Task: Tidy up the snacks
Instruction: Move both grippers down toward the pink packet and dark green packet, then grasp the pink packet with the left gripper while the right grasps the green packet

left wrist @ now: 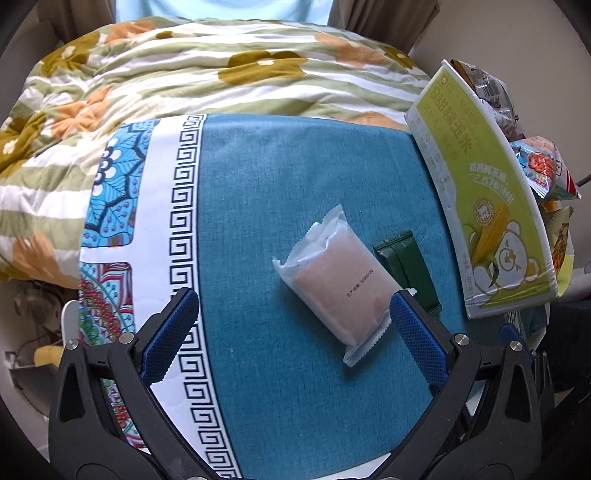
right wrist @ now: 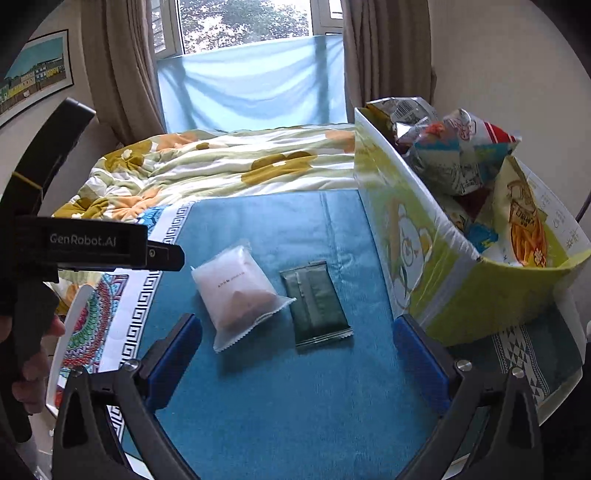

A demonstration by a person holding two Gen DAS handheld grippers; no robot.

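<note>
Left tongs (left wrist: 295, 310): spread wide, holding nothing; the right blue pad sits in front of the near corner of the pale packet and over the end of the green one, contact not clear.
Right tongs (right wrist: 297, 338): also wide apart and empty, hanging over the cloth with both packets between and beyond the pads.
Person: a hand (right wrist: 31, 354) at the left edge grips the handle of the other tool, whose black body reads "GenRobot.AI".
Frosted white packet (left wrist: 334, 284): lies flat on the counter, a pinkish-brown block showing through, one small line of dark print too fine to read.
Dark green packet (right wrist: 316, 308): flat just beside the white one, on the box side; no legible text.
Green box (left wrist: 487, 206): stands at the right edge of the counter, printed with Chinese characters, a cartoon bear and a corn cob; open on top.
Snack bags (right wrist: 465, 155): heaped inside the box, silver, blue-and-red and yellow wrappers, their writing too small to make out.
Counter (left wrist: 288, 177): covered by a teal cloth with a white Greek-key border and bright patterned panels on the left.
Bed (right wrist: 221, 166): beyond the counter, under a striped quilt with orange and mustard flowers.
Room: brown curtains (right wrist: 122, 70) frame a window (right wrist: 243, 22), a pale blue sheet hung below it; a framed picture (right wrist: 35, 74) of coloured houses hangs on the left wall.
</note>
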